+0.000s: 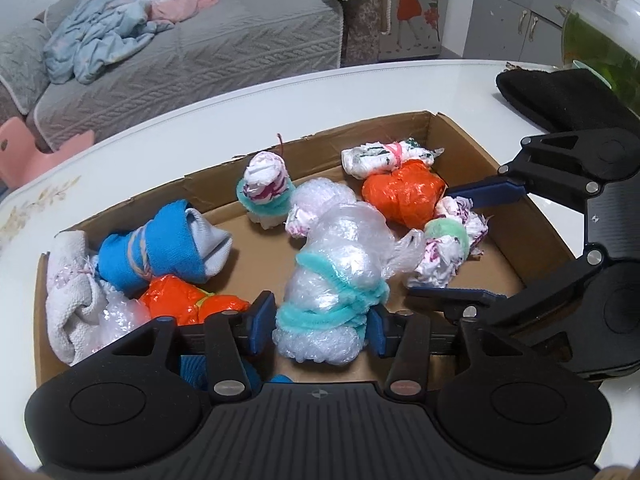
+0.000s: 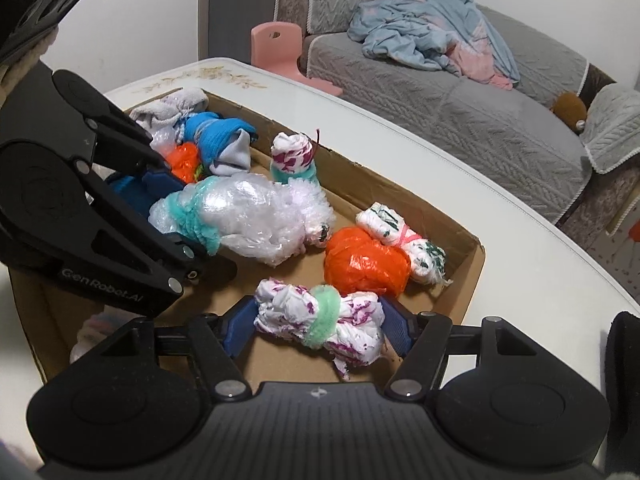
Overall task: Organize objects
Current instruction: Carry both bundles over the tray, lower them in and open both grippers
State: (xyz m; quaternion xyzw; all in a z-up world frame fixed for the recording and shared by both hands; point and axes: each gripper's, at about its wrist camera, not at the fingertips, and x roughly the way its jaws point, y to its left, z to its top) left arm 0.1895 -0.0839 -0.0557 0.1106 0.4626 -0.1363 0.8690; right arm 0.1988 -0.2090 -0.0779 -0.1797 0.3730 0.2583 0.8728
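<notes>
**Two grippers over bundles in a cardboard tray**

Left gripper (image 1: pixel 322 322): its blue pads flank the bubble-wrap bundle (image 1: pixel 340 280) tied with teal cord; whether they press it cannot be told. Right gripper (image 2: pixel 318 326): jaws close against both ends of the white-and-purple bundle (image 2: pixel 320 320) with a green band. Both bundles lie inside the cardboard tray (image 1: pixel 120 212) on the white table (image 1: pixel 360 88), near an orange bundle (image 2: pixel 366 266).

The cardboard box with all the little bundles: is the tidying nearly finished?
Mostly: the cardboard box already holds many bundles, like the orange bundle. In hand: the left gripper straddles the bubble-wrap bundle, and the right gripper straddles the purple-patterned bundle, both inside the box. Left: releasing them.
</notes>
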